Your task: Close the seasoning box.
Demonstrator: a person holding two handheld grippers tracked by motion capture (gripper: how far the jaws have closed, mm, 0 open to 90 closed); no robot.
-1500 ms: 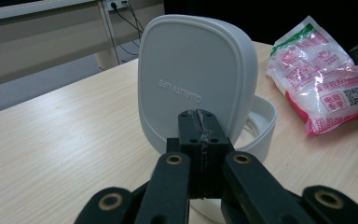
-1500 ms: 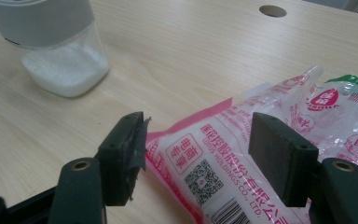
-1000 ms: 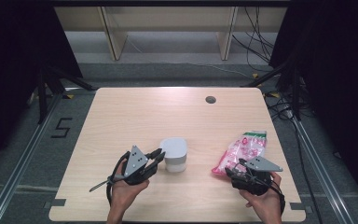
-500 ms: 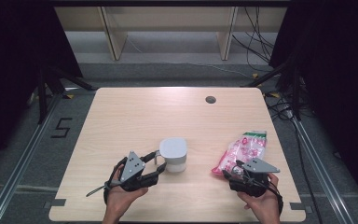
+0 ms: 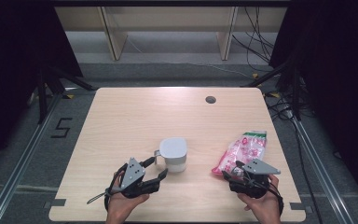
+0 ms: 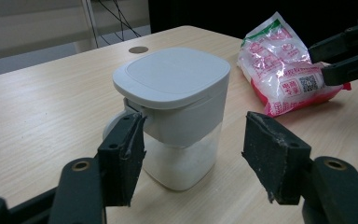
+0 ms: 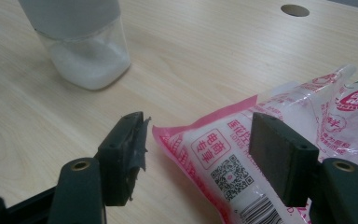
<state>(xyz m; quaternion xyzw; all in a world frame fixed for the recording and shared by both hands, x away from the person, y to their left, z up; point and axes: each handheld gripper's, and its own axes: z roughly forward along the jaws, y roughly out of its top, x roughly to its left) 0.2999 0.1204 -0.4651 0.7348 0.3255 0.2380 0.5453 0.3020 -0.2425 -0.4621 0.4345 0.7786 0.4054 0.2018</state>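
A white lidded container (image 5: pixel 173 154) holding white powder stands on the table's near middle; a small round part sticks out of its left side. My left gripper (image 5: pixel 156 169) is just in front of it, and its jaws have just been opening. In the left gripper view the gripper (image 6: pixel 193 158) is open, with the container (image 6: pixel 177 107) close beyond the pads and untouched. A pink-and-white plastic bag (image 5: pixel 243 150) lies at the right. My right gripper (image 5: pixel 233 170) is open at its near end. In the right gripper view the bag's corner (image 7: pixel 214 144) lies between the spread pads, apart from both.
The light wooden table (image 5: pixel 135 116) has a round cable hole (image 5: pixel 210 99) at the far right. Dark floor rails run on both sides, and shelving legs stand beyond the far edge. The other hand's black jaws (image 6: pixel 349 51) rise by the bag in the left gripper view.
The left gripper's jaws have spread apart and the hand has drawn back a little from the container toward the near edge. The right gripper and the bag have stayed put.
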